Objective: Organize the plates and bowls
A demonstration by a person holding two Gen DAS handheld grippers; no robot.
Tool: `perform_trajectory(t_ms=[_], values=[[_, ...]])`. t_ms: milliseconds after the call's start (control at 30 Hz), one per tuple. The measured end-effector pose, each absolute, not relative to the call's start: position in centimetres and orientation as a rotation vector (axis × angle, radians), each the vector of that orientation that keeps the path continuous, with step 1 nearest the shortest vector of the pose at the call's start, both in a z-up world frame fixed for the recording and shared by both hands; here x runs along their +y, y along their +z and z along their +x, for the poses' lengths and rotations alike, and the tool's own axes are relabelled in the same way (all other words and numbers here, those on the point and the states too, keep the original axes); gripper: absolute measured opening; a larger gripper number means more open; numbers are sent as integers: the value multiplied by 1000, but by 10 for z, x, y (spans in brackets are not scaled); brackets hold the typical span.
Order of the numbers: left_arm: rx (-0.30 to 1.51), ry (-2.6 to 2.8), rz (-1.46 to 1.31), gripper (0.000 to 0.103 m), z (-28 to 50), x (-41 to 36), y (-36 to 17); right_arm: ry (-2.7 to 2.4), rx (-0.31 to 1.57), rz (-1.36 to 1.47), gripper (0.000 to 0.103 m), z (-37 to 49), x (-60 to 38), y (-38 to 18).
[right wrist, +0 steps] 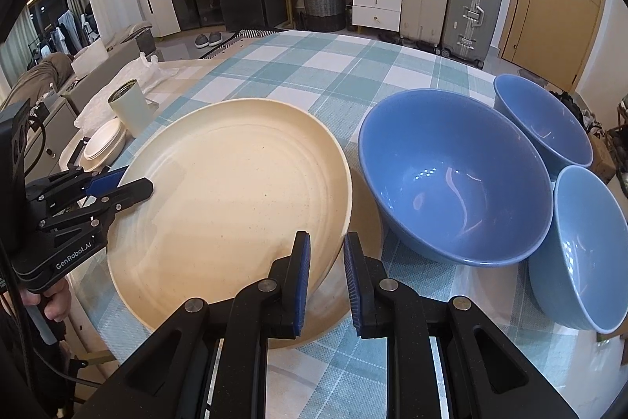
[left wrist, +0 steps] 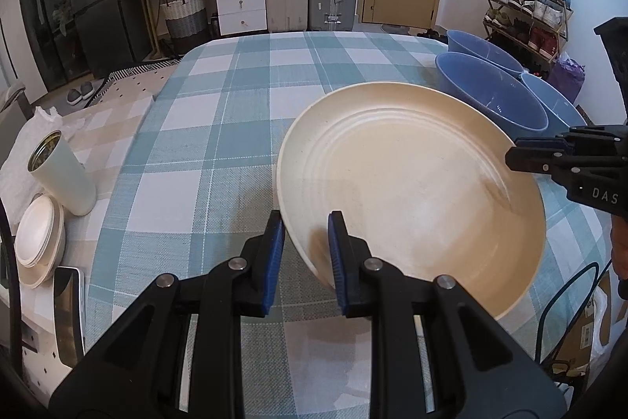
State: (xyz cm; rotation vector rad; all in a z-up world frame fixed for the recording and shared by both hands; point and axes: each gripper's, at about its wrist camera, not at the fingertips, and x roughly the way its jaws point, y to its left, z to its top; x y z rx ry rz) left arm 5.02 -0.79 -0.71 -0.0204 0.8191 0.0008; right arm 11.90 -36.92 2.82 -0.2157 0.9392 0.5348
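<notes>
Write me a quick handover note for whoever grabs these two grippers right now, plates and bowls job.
Left gripper: shut on the near-left rim of the cream plate.
Right gripper: shut on the same plate's opposite rim. The plate is tilted, carried between both.
A second cream plate seems to lie right underneath it on the checked tablecloth.
Three blue bowls stand separately to the right, not nested.
A small stack of white plates sits at the far left edge.
Done: plate gripped. Left: set it down, probably stack the bowls.
</notes>
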Motion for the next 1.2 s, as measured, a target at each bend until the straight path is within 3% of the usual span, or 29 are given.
perform_trajectory(t_ms=[1200], values=[[824, 14, 68, 19, 63, -31, -33, 487, 973, -228, 19, 128, -375, 2]])
